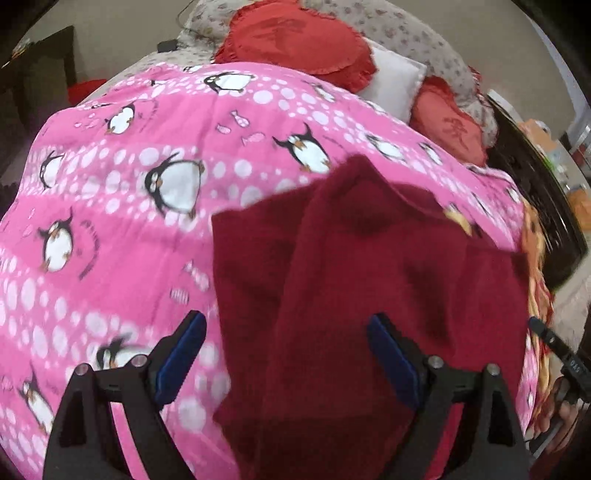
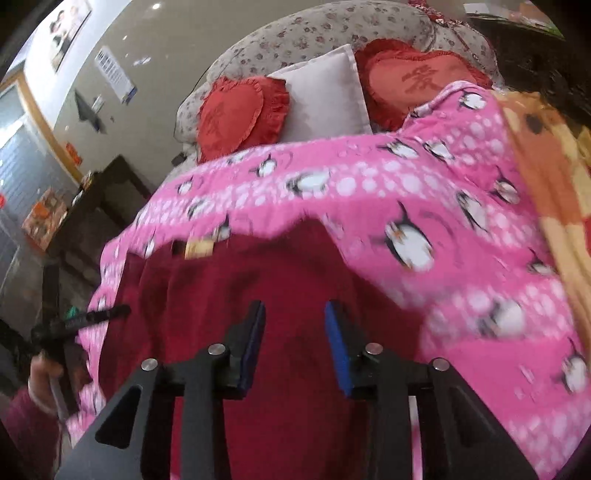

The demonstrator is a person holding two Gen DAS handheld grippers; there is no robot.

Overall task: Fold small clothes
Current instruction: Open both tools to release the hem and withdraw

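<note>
A dark red knitted garment (image 1: 332, 258) lies spread on a pink penguin-print blanket (image 1: 129, 184), with a small tan label (image 2: 199, 248) at its far edge. My left gripper (image 1: 286, 317) hangs over the garment's near left part, its blue-padded jaws wide open and holding nothing. The right gripper (image 2: 294, 306) points down over the same garment (image 2: 221, 295); its jaws stand a little apart and nothing is pinched between them. The pink blanket (image 2: 406, 184) surrounds the cloth. The images are motion-blurred.
Two red heart cushions (image 2: 236, 114) (image 2: 417, 81) and a white pillow (image 2: 325, 96) lean on a floral headboard (image 2: 314, 33). An orange-yellow blanket (image 2: 546, 177) lies at the right. A dark cabinet (image 2: 99, 206) stands left of the bed. A hand (image 2: 40, 369) holds the other gripper.
</note>
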